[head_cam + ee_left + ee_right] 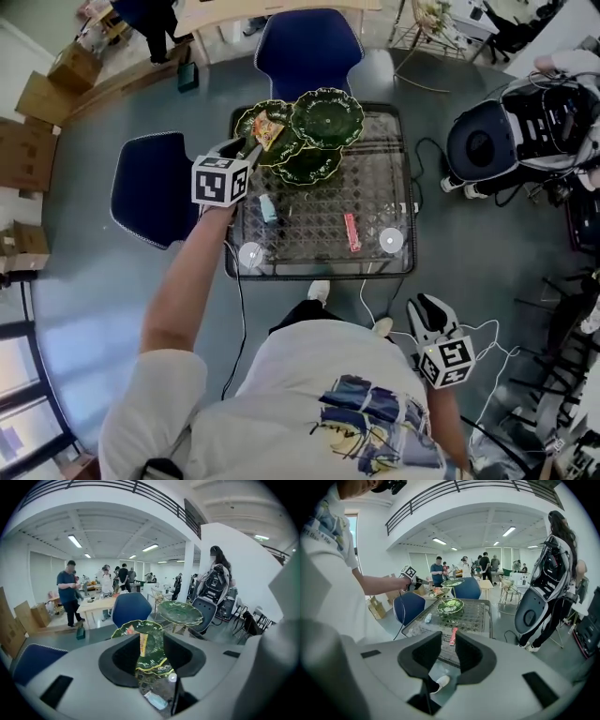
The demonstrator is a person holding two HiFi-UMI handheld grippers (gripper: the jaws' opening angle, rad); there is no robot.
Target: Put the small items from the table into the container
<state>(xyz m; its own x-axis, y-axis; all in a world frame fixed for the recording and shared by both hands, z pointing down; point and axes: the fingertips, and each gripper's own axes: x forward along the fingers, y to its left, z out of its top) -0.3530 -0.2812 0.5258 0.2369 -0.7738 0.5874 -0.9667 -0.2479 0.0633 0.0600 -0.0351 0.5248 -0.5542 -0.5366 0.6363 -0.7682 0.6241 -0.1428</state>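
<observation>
A three-tier green leaf-shaped dish stand (324,116) stands at the far side of the glass table (375,187). An orange snack packet (267,129) lies in its left dish (125,631), apart from the jaws. My left gripper (246,147) hovers just in front of that dish, open and empty (152,660). A small pale blue item (268,207) lies on the glass below it (154,699). A red stick packet (352,232) lies near the front right (453,636). My right gripper (424,310) hangs off the table's near right corner, open, nothing between its jaws (447,656).
Blue chairs stand behind the table (309,47) and at its left (150,187). White round discs (251,255) (391,241) sit at the front corners. A black and white machine (492,141) and cables are on the right. People stand at a far desk (70,590).
</observation>
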